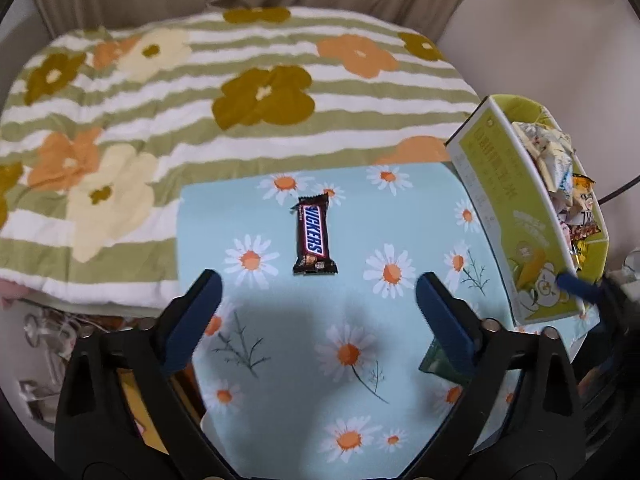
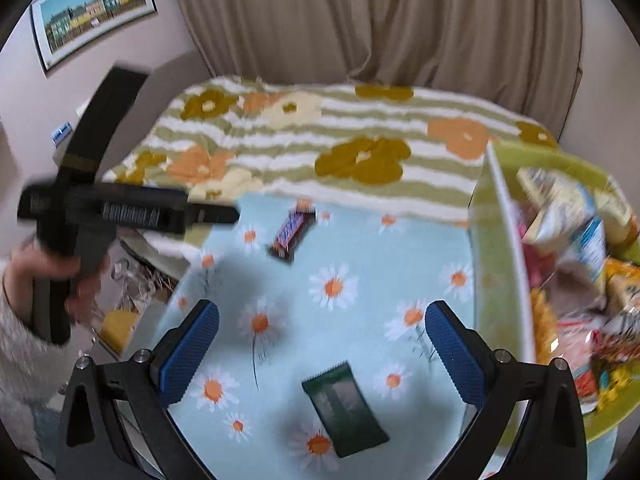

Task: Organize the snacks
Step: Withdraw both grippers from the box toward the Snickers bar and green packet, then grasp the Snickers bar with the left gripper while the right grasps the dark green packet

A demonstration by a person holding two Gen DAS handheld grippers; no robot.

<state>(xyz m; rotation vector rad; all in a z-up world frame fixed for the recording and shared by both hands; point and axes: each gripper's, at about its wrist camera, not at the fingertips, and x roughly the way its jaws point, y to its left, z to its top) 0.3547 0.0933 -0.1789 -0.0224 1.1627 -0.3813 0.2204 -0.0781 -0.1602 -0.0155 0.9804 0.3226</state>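
L gripper (image 1: 318, 288) hangs over the daisy-print worktop (image 1: 400, 208), fingers (image 1: 200, 312) wide w/ nothing between; a hand (image 2: 60, 276) grips its handle at far left of the R wrist view. Snickers bar (image 1: 314, 236) lies flat just ahead of it, lengthwise, touching nothing. Floral striped blanket (image 1: 200, 120) sits behind the worktop. R gripper (image 2: 322, 344) also spread wide, empty, w/ a dark green wrapped snack (image 2: 344, 408) on the worktop just below its fingers (image 2: 192, 348). Far right: green snack box (image 1: 500, 200), packed w/ wrappers.
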